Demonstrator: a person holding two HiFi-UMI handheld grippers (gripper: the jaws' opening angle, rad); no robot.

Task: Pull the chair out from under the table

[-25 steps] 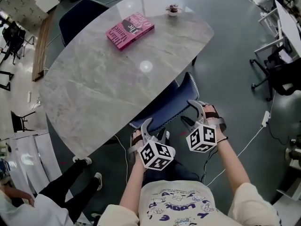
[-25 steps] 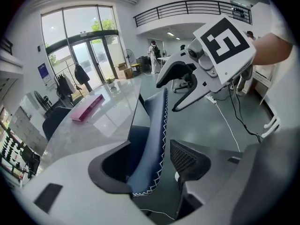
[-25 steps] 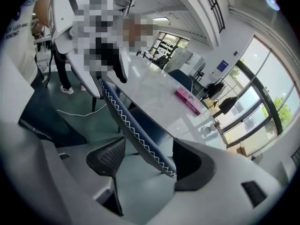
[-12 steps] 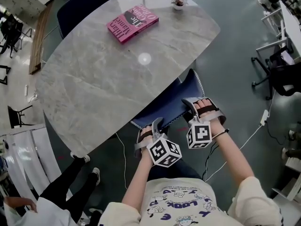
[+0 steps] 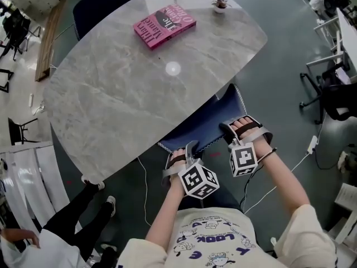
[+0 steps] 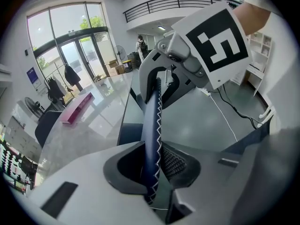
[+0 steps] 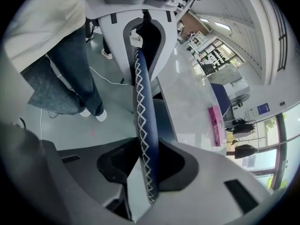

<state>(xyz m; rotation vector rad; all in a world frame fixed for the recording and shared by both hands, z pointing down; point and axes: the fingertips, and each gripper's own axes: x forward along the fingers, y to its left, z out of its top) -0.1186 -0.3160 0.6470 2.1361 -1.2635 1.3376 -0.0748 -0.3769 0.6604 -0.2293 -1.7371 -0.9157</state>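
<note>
Both tools have sunk onto the chair's backrest since the earlier frame, where they hovered spread just above it, and their jaws have just been closing with the padded top edge between them.

Head view: the left tool [image 5: 188, 148] and the right tool [image 5: 228, 129] sit side by side on the top edge of the dark blue chair [image 5: 203, 121], the left one near the edge's left end, the right one further along it. Each carries its marker cube [image 5: 198, 181] toward the person. The chair is tucked in, its seat hidden beneath the rim of the grey marbled surface [image 5: 122, 88]; only the backrest shows. A pink book [image 5: 164, 25] and a small potted plant [image 5: 221, 4] lie at the far end of the surface. A second person's legs [image 5: 72, 216] stand at the lower left.

Left gripper view: the left tool [image 6: 153, 165] pinches the chair's edge [image 6: 152, 121], its white zigzag stitching running up between the two pads. Further along the same edge the right tool [image 6: 158, 76] clamps it too. The book [image 6: 77, 108] lies on the surface [image 6: 93, 130] to the left.

Right gripper view: the right tool [image 7: 147, 165] is closed on the stitched edge [image 7: 140, 102], pads pressing both sides. The left tool [image 7: 143, 32] grips the edge beyond. The surface [image 7: 187, 102] and book [image 7: 216, 123] lie to the right.
</note>
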